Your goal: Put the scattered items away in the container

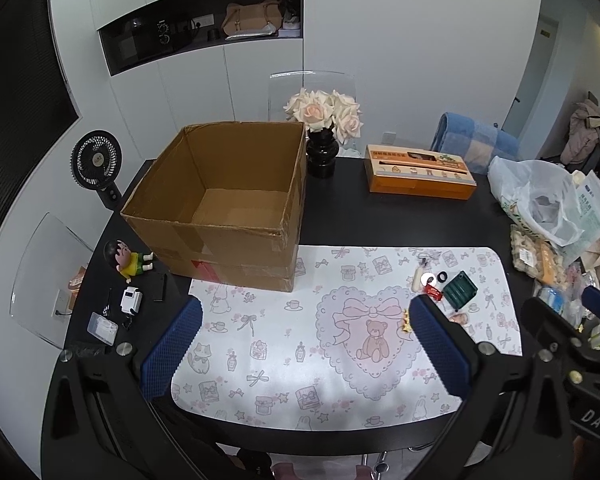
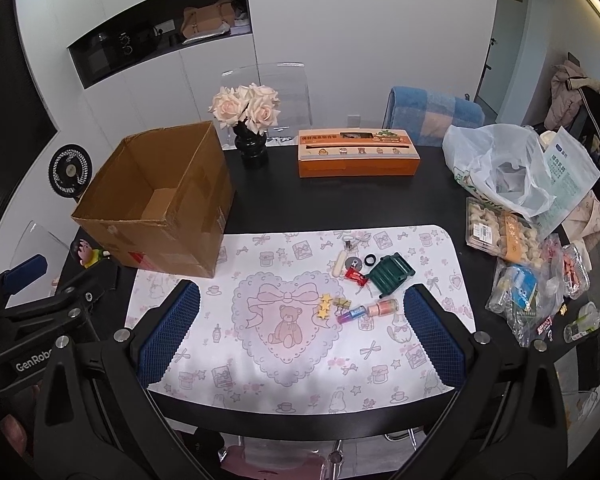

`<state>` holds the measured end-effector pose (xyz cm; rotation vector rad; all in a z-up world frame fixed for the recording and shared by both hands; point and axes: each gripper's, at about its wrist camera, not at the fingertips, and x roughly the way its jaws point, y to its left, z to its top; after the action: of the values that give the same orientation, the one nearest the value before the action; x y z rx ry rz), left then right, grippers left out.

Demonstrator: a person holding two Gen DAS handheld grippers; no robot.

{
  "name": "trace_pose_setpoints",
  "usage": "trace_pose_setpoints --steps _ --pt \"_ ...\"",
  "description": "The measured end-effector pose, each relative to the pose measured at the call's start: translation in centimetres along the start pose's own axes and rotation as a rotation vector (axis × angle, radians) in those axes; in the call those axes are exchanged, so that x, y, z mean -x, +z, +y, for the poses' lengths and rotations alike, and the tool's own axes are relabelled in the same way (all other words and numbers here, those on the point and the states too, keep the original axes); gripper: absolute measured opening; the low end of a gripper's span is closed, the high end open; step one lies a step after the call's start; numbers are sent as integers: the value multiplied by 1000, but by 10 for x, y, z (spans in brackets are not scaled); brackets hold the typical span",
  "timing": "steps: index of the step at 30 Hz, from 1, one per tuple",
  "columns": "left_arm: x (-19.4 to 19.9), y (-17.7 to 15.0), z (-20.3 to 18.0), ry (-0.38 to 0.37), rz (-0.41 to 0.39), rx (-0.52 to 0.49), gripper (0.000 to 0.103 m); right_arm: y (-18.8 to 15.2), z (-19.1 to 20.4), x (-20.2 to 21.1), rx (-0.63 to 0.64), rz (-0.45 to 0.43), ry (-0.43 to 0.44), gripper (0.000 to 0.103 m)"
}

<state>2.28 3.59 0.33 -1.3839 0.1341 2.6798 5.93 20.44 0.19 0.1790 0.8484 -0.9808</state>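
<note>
An open, empty cardboard box (image 1: 228,204) (image 2: 160,196) stands at the back left of a patterned white mat (image 1: 284,344) (image 2: 300,360). Small items lie scattered on the mat's right half: a dark green ridged holder (image 2: 392,274) (image 1: 460,289), a red piece (image 2: 356,276), a black ring (image 2: 370,260), a cream stick (image 2: 340,266), yellow stars (image 2: 324,306), and a pink-capped tube (image 2: 382,307). My left gripper (image 1: 306,344) hovers open above the mat's near side. My right gripper (image 2: 300,330) is open too, just short of the stars and tube.
A black vase of pale roses (image 2: 248,120), an orange box (image 2: 358,152), plastic bags and snack packs (image 2: 516,216) crowd the back and right. A cartoon figurine (image 1: 126,260), white gadget (image 1: 131,300) and clear case (image 1: 103,328) lie left of the box.
</note>
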Motion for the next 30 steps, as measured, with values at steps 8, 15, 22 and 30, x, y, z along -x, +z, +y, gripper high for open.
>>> trace_pose_setpoints --steps 8,15,22,30 --pt "-30 -14 -15 -26 39 -4 103 -10 -18 -18 -10 22 -1 103" --pt "-72 -37 -46 -69 65 -29 103 -25 -49 -58 -9 80 -10 103" --pt "-118 -60 -82 -96 96 -61 103 -45 -92 -101 -11 92 -17 103" --pt "-170 -87 -123 -126 130 -98 102 -58 -137 -165 33 153 -33 99"
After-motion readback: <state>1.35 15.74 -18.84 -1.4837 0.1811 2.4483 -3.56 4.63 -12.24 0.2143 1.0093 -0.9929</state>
